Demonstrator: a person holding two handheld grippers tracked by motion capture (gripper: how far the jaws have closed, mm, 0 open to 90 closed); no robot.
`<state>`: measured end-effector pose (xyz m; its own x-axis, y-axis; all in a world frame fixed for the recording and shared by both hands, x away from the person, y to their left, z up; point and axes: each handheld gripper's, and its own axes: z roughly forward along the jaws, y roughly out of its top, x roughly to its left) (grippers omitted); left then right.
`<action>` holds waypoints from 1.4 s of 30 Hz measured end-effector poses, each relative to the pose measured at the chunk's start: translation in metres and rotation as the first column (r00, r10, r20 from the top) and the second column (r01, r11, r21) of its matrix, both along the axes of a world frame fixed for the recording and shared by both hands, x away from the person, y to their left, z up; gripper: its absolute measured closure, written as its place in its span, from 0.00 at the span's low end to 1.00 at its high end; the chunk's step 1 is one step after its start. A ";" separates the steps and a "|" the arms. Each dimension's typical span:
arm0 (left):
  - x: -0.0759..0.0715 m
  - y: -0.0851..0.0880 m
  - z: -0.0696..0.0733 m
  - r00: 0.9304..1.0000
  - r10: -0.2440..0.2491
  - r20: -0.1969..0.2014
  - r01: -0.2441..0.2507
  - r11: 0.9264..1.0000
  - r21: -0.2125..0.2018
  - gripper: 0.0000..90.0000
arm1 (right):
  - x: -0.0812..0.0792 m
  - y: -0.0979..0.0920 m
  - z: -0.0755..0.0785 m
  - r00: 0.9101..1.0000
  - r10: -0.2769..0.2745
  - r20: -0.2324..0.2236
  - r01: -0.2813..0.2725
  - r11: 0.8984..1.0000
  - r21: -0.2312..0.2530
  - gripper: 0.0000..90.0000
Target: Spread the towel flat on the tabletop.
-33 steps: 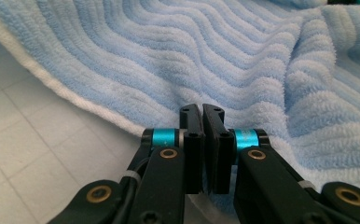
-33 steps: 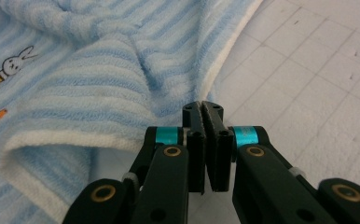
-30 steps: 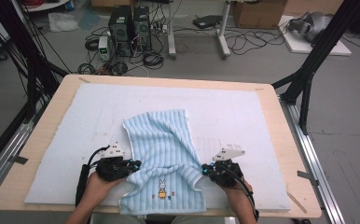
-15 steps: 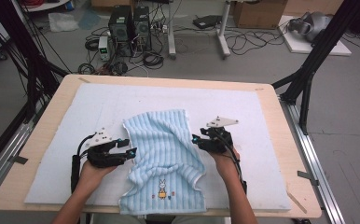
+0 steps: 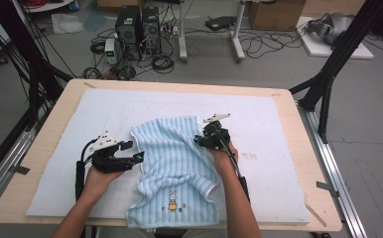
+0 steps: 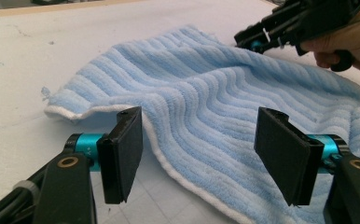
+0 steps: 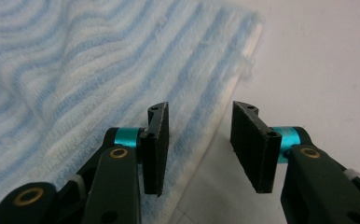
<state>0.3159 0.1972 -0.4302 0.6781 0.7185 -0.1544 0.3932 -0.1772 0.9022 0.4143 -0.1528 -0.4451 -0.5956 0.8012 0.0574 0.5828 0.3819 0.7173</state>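
A light blue striped towel (image 5: 174,163) with a small bunny motif at its near end lies rumpled on the white mat (image 5: 279,134). My left gripper (image 5: 136,157) is at the towel's left edge. In the left gripper view its jaws (image 6: 201,154) have just been opening; the white-hemmed edge of the towel (image 6: 206,93) runs between them, and the pads do not press on it. My right gripper (image 5: 197,141) is at the towel's far right edge. It (image 7: 199,144) stands open after parting in the last second and straddles the hem of the towel (image 7: 75,70).
The mat covers most of a wooden table (image 5: 311,168). Beyond the far edge, computer cases (image 5: 137,29) and cables lie on the floor. Black frame posts (image 5: 328,84) stand at the table's sides. Bare mat lies left and right of the towel.
Both grippers let go of the towel's near end and opened. The right hand moved away from me along the right edge; the left hand shifted slightly to the left edge.
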 end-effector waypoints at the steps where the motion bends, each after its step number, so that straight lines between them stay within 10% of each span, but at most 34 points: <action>1: 0.000 0.000 0.000 1.000 0.001 0.000 -0.001 1.000 0.000 0.37 | 0.000 0.000 0.001 1.000 -0.006 -0.002 0.006 1.000 0.003 0.66; 4: 0.001 0.000 0.000 1.000 0.014 -0.005 -0.014 1.000 0.000 0.37 | -0.003 0.001 0.003 0.999 0.053 -0.012 -0.053 0.999 -0.013 0.95; 7: 0.001 0.002 0.000 1.000 0.021 -0.010 -0.021 1.000 -0.004 0.38 | -0.010 0.006 0.007 0.998 0.068 -0.001 -0.067 0.994 -0.084 0.97; 24: 0.029 -0.002 0.031 0.999 0.042 0.028 -0.042 0.999 -0.006 0.40 | -0.072 -0.062 0.015 0.998 0.055 -0.004 -0.055 0.988 -0.142 0.96; 27: 0.041 -0.004 0.037 0.999 0.048 0.022 -0.047 0.999 -0.021 0.42 | -0.076 -0.067 0.015 0.998 0.057 -0.007 -0.058 0.987 -0.150 0.90; 34: 0.064 -0.016 0.035 0.999 0.041 -0.017 -0.041 0.999 0.000 0.44 | -0.075 -0.079 0.032 0.996 -0.004 0.084 0.002 1.000 0.022 0.64; 42: 0.094 -0.025 0.025 0.996 0.046 -0.071 -0.047 0.999 -0.009 0.47 | -0.064 -0.077 0.037 0.994 -0.039 0.106 0.035 0.998 0.044 0.50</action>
<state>0.4099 0.1726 -0.4054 0.6311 0.7472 -0.2085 0.4637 -0.1478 0.8736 0.3504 -0.2300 -0.4078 -0.5703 0.8209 0.0293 0.5150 0.3295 0.7914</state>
